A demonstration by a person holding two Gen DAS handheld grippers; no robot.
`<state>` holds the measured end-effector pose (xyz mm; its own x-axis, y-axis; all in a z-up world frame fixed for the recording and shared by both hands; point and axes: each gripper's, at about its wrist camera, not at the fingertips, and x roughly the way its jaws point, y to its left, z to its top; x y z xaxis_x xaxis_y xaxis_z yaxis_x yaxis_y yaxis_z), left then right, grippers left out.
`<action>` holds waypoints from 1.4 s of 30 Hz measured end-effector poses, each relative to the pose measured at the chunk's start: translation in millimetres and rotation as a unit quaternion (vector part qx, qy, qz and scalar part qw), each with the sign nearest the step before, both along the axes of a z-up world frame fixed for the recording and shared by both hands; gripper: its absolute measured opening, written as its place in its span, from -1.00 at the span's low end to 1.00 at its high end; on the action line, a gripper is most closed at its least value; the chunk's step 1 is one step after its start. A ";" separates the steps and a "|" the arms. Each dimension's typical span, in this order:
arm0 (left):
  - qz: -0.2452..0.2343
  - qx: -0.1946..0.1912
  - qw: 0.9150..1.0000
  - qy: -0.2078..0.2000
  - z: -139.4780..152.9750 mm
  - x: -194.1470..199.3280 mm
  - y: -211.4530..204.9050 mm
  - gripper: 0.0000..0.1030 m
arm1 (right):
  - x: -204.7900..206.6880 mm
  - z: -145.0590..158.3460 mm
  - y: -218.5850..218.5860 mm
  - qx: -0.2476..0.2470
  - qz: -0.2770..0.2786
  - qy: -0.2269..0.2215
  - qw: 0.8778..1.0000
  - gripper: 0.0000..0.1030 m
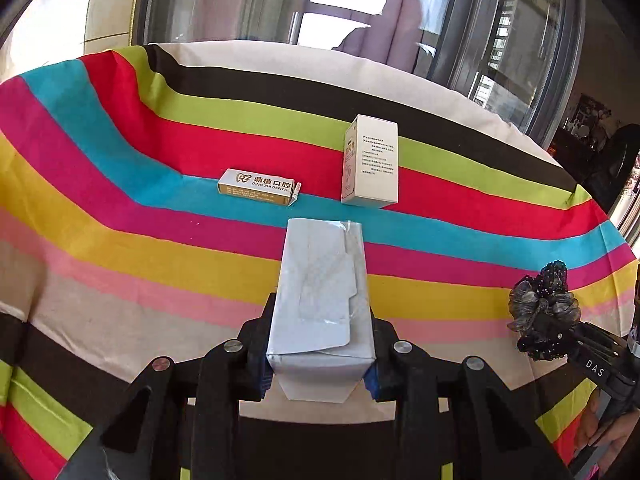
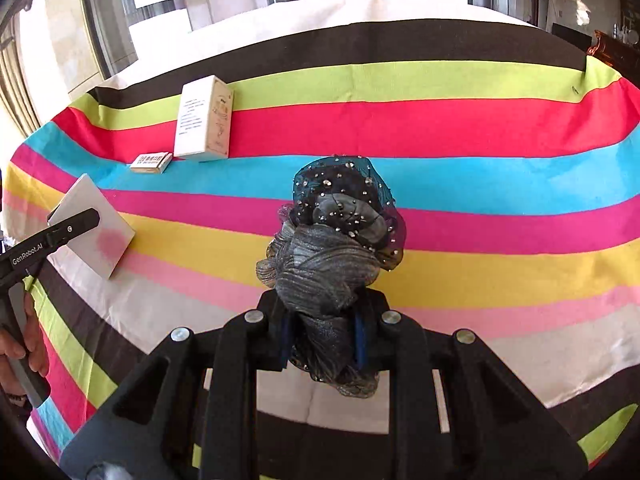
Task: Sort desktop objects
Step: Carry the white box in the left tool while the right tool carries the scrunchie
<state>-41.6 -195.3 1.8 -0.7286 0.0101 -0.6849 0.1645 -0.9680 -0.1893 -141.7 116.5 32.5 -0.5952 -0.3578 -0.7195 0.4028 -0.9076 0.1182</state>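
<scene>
Left claw point(image 1: 320, 344) clamps pale box point(image 1: 320, 292); right claw point(image 2: 324, 340) pinches beaded scrunchie point(image 2: 332, 256). Soft fabric may slip loose.

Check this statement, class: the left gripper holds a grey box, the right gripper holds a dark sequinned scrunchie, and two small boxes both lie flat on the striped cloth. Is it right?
Not quite. Only the gold box lies flat; the white box stands upright, as the left wrist view shows. The rest holds: left gripper on the grey box, right gripper on the scrunchie, over the striped cloth.
</scene>
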 end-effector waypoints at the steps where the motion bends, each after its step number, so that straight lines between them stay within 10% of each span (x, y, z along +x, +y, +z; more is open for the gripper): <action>1: -0.002 -0.003 1.000 0.000 2.3 10.2 1.8 -0.32 | 14.3 0.2 -1.1 -0.008 0.004 -0.004 1.000 -0.50; 15: -0.004 -0.009 1.000 0.003 11.7 138.0 2.3 -0.31 | 155.9 -5.8 -4.3 -0.086 0.002 -0.016 0.996 -0.49; 42: 0.045 0.033 0.997 0.051 4.1 274.1 -26.4 -0.31 | 250.9 -9.4 -65.1 -0.077 0.136 -0.018 0.987 -0.49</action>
